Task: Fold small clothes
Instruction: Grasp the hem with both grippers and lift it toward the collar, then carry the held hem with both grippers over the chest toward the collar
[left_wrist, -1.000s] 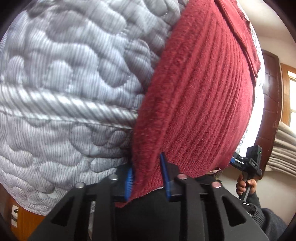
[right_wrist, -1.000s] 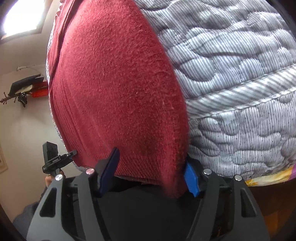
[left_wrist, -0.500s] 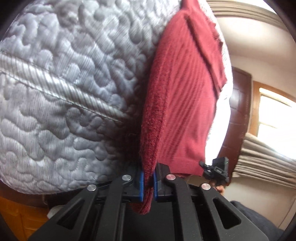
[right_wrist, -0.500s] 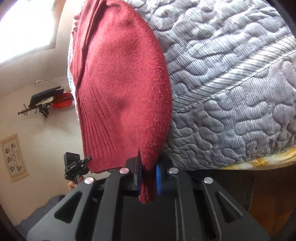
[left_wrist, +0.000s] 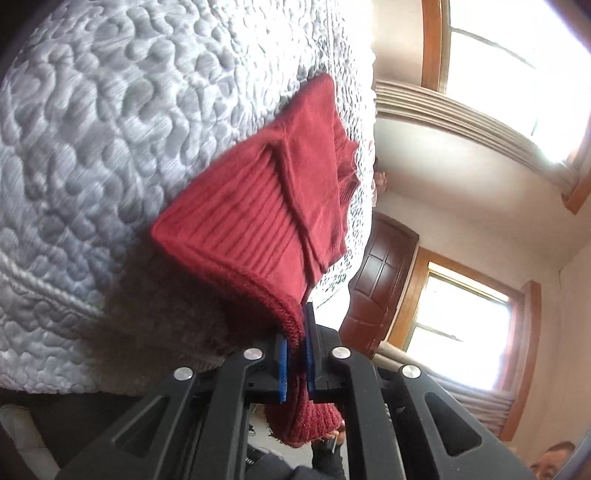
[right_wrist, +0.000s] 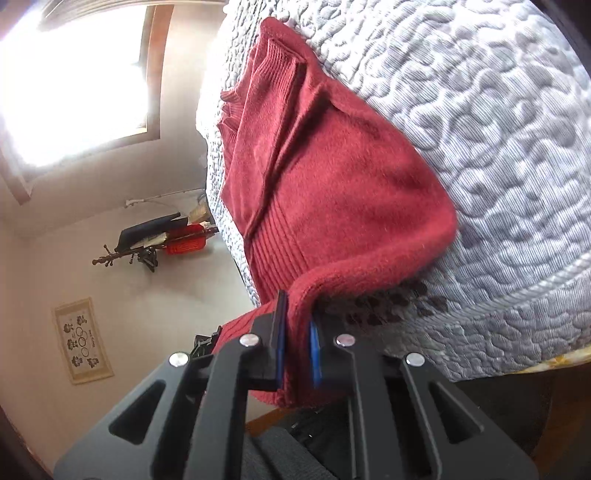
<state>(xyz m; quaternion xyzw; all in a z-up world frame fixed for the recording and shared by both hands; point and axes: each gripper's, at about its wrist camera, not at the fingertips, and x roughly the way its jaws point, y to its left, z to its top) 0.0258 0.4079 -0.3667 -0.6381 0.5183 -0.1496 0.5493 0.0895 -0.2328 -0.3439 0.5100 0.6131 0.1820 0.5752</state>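
Both the left gripper (left_wrist: 296, 363) and right gripper (right_wrist: 297, 350) are clenching the sweater (left_wrist: 258, 218) hem, needing level hands carrying it toward twelve o'clock over the mattress (left_wrist: 110, 147).

Sweater (left_wrist: 258, 206) hem corners hidden between hand-held gripper pads.

Bright wood-framed windows (left_wrist: 469, 328); brown door (left_wrist: 380, 273).

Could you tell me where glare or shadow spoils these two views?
Left wrist view: the windows blow out white, and the sweater casts a dark shadow on the quilt. Right wrist view: the window glares and hazes the wall; fisheye bends the quilt's edge.
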